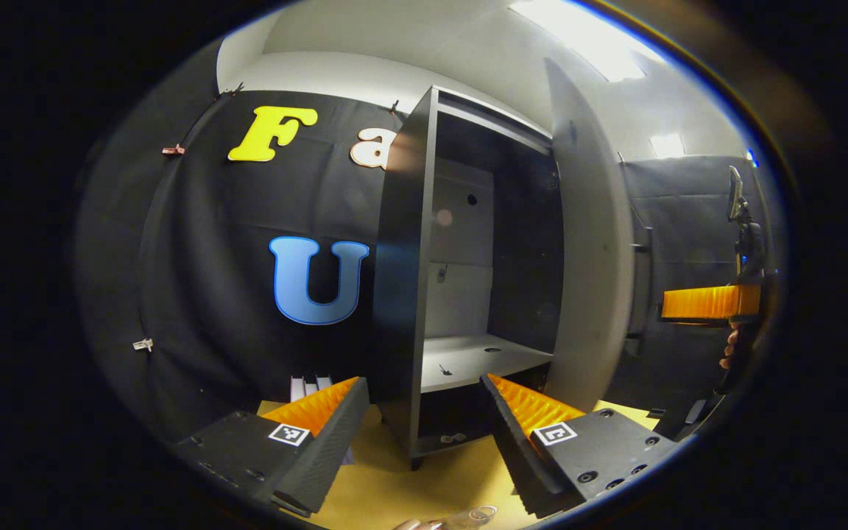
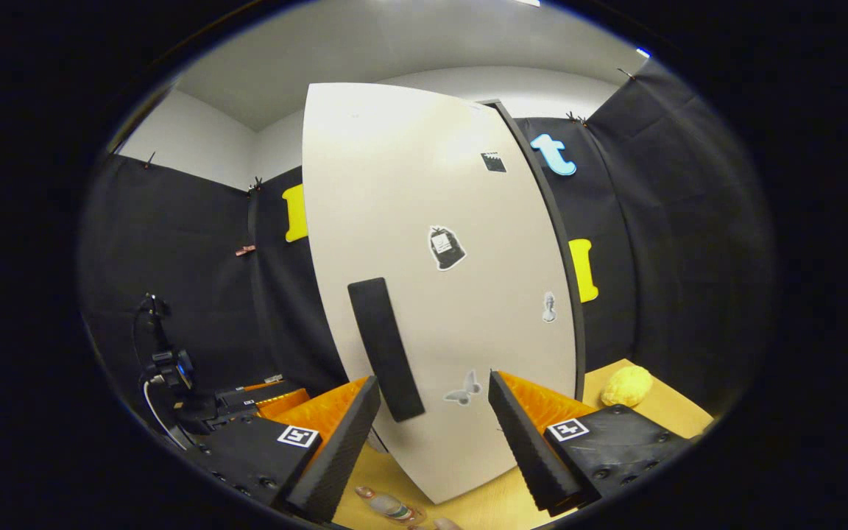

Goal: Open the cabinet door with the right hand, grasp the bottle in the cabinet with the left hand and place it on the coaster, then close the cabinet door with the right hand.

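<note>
Yellow lumpy object (image 2: 626, 385): 1 item, resting on the tabletop (image 2: 659, 412) at the right of the right gripper view, apart from everything else; soft-looking, possibly a sponge or toy, too small to tell.

Tabletop: tan, flat surface, seen along the bottom of both views.

Clips (image 1: 173, 150): 2 small clips pinned on the black cloth wall (image 1: 196, 258) in the left gripper view, 1 reddish up high, 1 pale (image 1: 143, 344) lower down.

White slats (image 1: 311, 384): short upright pale pieces at the foot of the cloth wall, standing at the table's far edge.

Ceiling light (image 1: 586, 37): bright panel overhead, with a 2nd smaller one (image 1: 667, 145) farther right.
</note>
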Tool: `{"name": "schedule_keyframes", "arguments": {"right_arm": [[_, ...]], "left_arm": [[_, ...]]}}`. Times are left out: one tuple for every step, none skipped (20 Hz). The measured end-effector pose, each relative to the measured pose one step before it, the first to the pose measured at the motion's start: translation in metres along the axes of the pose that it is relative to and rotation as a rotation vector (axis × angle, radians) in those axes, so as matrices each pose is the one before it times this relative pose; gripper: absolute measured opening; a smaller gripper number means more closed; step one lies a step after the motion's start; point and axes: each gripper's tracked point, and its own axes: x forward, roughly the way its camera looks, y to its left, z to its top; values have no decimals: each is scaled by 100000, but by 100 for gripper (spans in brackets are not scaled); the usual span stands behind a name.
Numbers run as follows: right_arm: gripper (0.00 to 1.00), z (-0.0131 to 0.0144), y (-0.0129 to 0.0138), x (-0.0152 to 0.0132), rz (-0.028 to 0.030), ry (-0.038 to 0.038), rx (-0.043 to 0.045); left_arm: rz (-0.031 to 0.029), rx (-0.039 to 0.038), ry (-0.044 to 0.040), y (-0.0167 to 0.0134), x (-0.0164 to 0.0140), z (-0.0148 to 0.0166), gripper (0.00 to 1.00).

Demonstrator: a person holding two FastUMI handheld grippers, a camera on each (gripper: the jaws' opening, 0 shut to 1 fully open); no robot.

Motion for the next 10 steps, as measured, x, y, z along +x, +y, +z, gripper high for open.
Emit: {"name": "schedule_keyframes", "arguments": {"right_arm": [[97,-31,-608,-295,-2326,-7,-1441],[97,49,-760,-176,-1899,182,-993],[97,-25,-841,-295,-1918,36,-694],[97,184,-936,-173,-1684,-592,-476],[97,314,-983,-30,-1273,-1002,-296],[97,353,-1040,89,-1007,-1318,-552],[96,430,-1068,189,-523,-1945,-1340],[97,567,-1424,276,-916,-2865,-2716],[97,498,-1315,207,-595,-2481,-3015],[97,431,-1561,237,-928,-2180,-3527]], "left_arm": [[-767,-769,907,-171,-256,-348,95],[-741,-1394,1244,-373,-299,-538,95],[-155,-1515,1549,-247,-143,-358,94],[479,-1139,1178,-364,-98,-290,95],[981,-426,331,-513,-338,-118,95],[1482,350,-89,-586,-328,-61,95],[2062,858,7,-541,-167,41,95],[2322,818,-25,-668,17,-105,95],[2360,168,-330,-911,-77,108,95],[2462,-755,-496,-1109,-64,-32,95]]}}
